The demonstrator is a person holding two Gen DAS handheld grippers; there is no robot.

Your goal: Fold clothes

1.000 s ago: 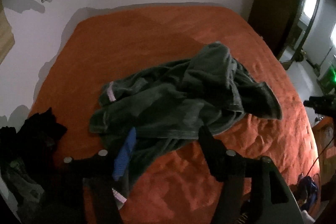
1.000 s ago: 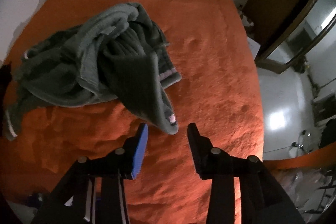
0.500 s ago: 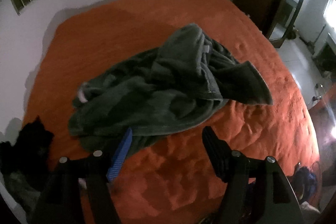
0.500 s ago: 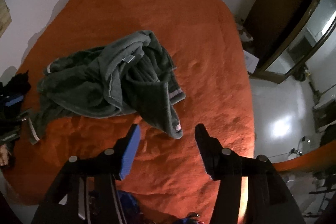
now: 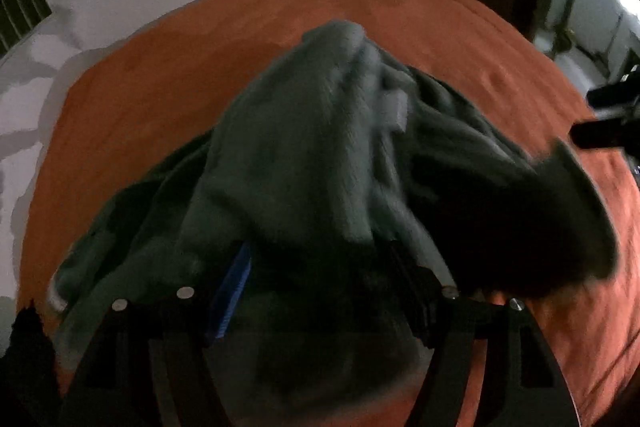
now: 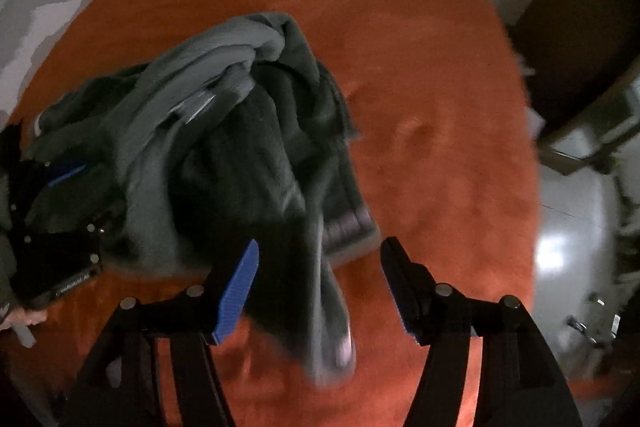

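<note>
Left gripper (image 5: 320,287): jaws spread wide. The blue-padded finger (image 5: 232,291) and the black finger (image 5: 412,291) stand on either side of a mound of cloth that fills the gap between them. The cloth lies against the inner faces of both fingers, but no pinch is visible; whether the tips press into the fabric cannot be told, since the lower folds are dark.

Right gripper (image 6: 320,291): jaws likewise wide apart. A loose hanging end of the garment, with a pale band at its edge, lies between the blue pad (image 6: 236,291) and the black finger (image 6: 404,291). It appears to touch neither, though motion blur makes this uncertain.

Grey-green fleece garment (image 5: 304,155): crumpled in a heap at the middle of the orange bedspread (image 5: 132,99), bunched into thick folds with a raised peak toward the far side. A small pale label (image 5: 396,111) shows near the top. One dark flap spreads to the right in the left wrist view. In the right wrist view the same garment (image 6: 224,115) shows rolled ridges at the top and a ribbed band along its lower edge. The left gripper's black body (image 6: 52,223) sits at the heap's left side.
</note>
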